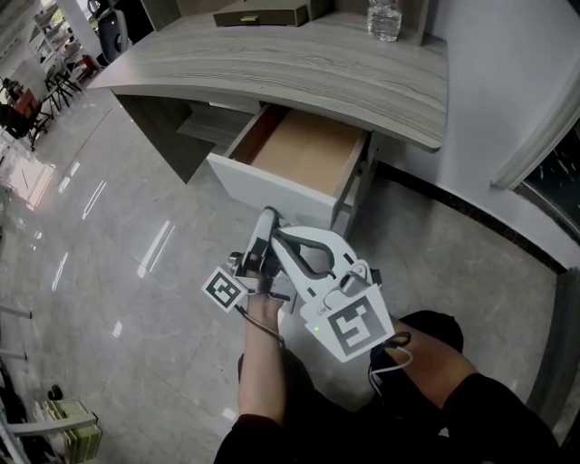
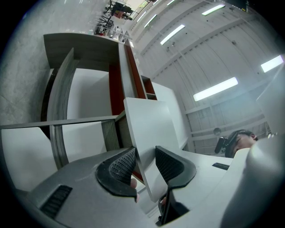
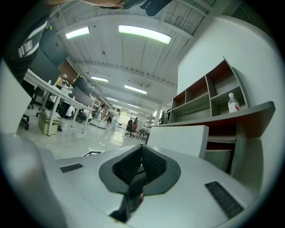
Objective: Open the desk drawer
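The grey wooden desk (image 1: 299,68) has its white drawer (image 1: 272,190) pulled out, showing a bare brown inside. In the left gripper view the white drawer front (image 2: 147,129) stands between the pads of my left gripper (image 2: 145,165), which is shut on it with no gap showing. In the head view its marker cube (image 1: 225,288) sits just below the drawer. My right gripper (image 3: 141,165) is shut on nothing, its pads meeting. It lies over the left one in the head view (image 1: 272,222), with the drawer front (image 3: 178,139) just to its right.
A water bottle (image 1: 384,18) and a flat olive box (image 1: 263,14) stand at the back of the desk. A white wall (image 1: 507,82) runs along the right. Glossy tiled floor (image 1: 109,236) spreads to the left, with chairs and people far off.
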The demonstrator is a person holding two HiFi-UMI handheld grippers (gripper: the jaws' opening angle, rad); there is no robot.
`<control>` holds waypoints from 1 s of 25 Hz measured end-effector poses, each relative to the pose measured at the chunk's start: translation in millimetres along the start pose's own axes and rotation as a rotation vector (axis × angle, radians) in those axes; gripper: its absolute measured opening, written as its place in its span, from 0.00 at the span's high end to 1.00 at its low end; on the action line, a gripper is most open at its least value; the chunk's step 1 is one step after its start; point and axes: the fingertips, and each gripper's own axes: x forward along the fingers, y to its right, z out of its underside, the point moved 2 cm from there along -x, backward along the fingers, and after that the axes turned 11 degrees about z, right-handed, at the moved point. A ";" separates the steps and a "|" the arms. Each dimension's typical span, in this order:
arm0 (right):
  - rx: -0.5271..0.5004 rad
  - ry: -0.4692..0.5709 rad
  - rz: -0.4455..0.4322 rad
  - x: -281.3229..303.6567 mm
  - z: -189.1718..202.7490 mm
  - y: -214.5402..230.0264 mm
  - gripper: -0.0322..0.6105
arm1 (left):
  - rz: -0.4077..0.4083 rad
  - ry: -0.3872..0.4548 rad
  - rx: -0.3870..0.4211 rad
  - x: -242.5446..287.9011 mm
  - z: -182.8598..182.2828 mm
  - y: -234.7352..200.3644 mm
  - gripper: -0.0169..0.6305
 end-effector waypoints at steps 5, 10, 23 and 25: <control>-0.006 0.005 -0.022 -3.4 0.8 -5.3 0.94 | 0.002 -0.001 0.009 -2.7 -1.0 3.2 0.75; 0.001 -0.008 -0.049 -12.4 0.5 -10.1 0.94 | 0.002 -0.006 0.009 -3.4 1.9 5.1 0.75; 0.002 -0.021 -0.076 -22.4 8.0 -26.9 0.94 | 0.006 -0.012 -0.001 -19.9 3.0 1.7 0.73; -0.001 -0.029 -0.077 -25.2 10.8 -27.2 0.94 | 0.003 -0.013 -0.003 -22.4 3.8 -0.7 0.73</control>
